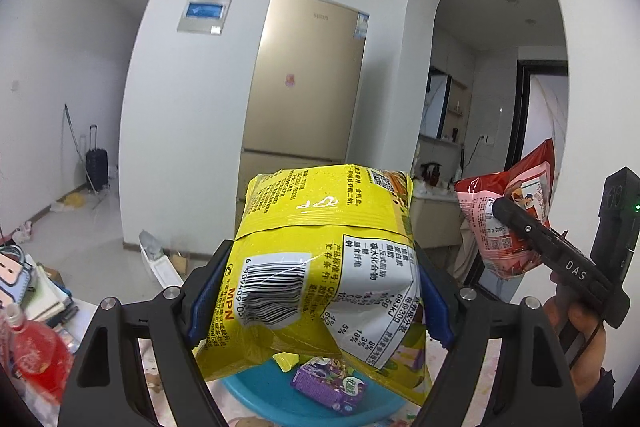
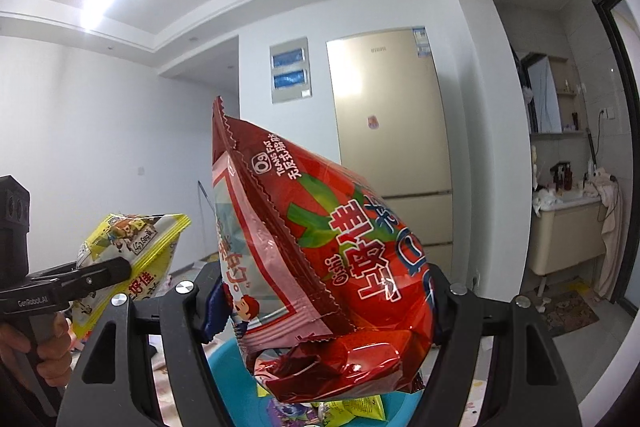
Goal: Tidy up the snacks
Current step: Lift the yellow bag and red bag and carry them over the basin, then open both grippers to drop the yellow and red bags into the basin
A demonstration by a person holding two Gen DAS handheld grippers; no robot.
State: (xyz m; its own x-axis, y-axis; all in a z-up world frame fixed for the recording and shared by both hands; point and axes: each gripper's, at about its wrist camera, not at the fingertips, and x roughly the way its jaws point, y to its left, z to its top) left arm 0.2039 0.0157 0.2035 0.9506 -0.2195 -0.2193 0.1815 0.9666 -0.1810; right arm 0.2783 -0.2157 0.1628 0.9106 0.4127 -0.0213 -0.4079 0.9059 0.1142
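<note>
Red bag (image 2: 320, 247) "Oishi", yellow bag (image 1: 320, 259) "MPN"

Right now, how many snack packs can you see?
4 at least: yellow bag in left gripper, red bag in right gripper, purple pack and small yellow packet in the blue basin; others may be hidden.

1. The left gripper (image 1: 316, 291) holds one snack bag (image 1: 320, 267) raised above the basin (image 1: 256, 395); the jaws press its two sides.
2. The right gripper (image 2: 324, 303) holds a second snack bag (image 2: 320, 251) raised over the same basin (image 2: 224, 359), to the right of the first bag.
3. A small packet (image 1: 330, 389) lies in the basin, under the first bag.
4. A bottle (image 1: 32, 351) and stacked books (image 1: 44, 291) sit toward the table's left edge.
5. A refrigerator (image 1: 308, 83) stands against the wall behind.
</note>
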